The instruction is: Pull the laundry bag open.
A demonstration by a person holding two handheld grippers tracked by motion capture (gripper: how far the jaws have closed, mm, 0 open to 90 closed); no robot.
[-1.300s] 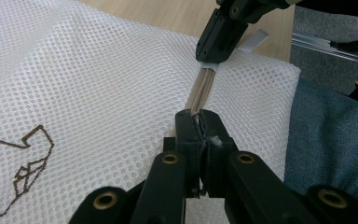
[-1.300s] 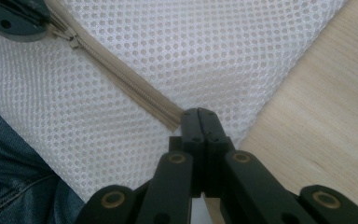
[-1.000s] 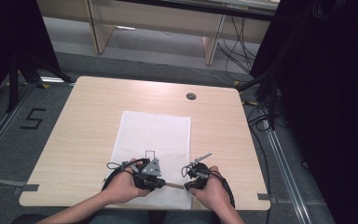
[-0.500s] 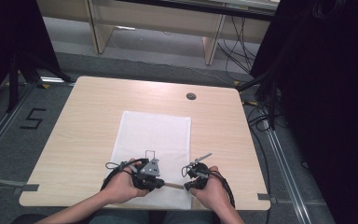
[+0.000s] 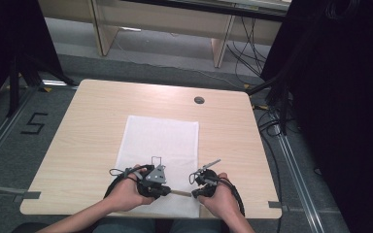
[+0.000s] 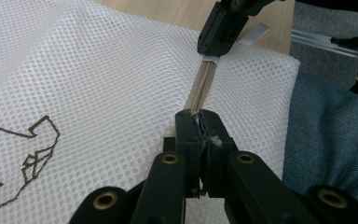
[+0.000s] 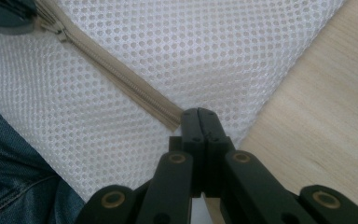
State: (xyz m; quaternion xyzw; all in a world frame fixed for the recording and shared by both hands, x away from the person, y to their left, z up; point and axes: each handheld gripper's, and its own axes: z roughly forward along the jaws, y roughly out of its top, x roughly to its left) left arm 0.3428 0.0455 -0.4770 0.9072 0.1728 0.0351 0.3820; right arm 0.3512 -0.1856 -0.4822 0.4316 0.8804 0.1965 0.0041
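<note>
A white mesh bag (image 5: pixel 161 141) lies flat on the wooden table (image 5: pixel 90 126), its beige zipper (image 5: pixel 180 192) along the near edge. My left gripper (image 5: pixel 168 191) is shut on the zipper at one end (image 6: pixel 198 122), with a bit of white showing between the jaws. My right gripper (image 5: pixel 193 193) is shut on the other end of the zipper tape (image 7: pixel 198 115). The two point at each other, a short stretch of closed zipper (image 6: pixel 204 84) between them. In the right gripper view the slider (image 7: pixel 58 32) sits right by the left gripper (image 7: pixel 4 16). In the left gripper view the right gripper (image 6: pixel 221 28) is at the top.
A brown printed mark (image 6: pixel 25 161) is on the mesh. The person's jeans (image 6: pixel 331 135) lie just past the table's near edge. A round cable hole (image 5: pixel 199 100) is at the table's far right. Dark curtains and cables (image 5: pixel 272 116) flank the table.
</note>
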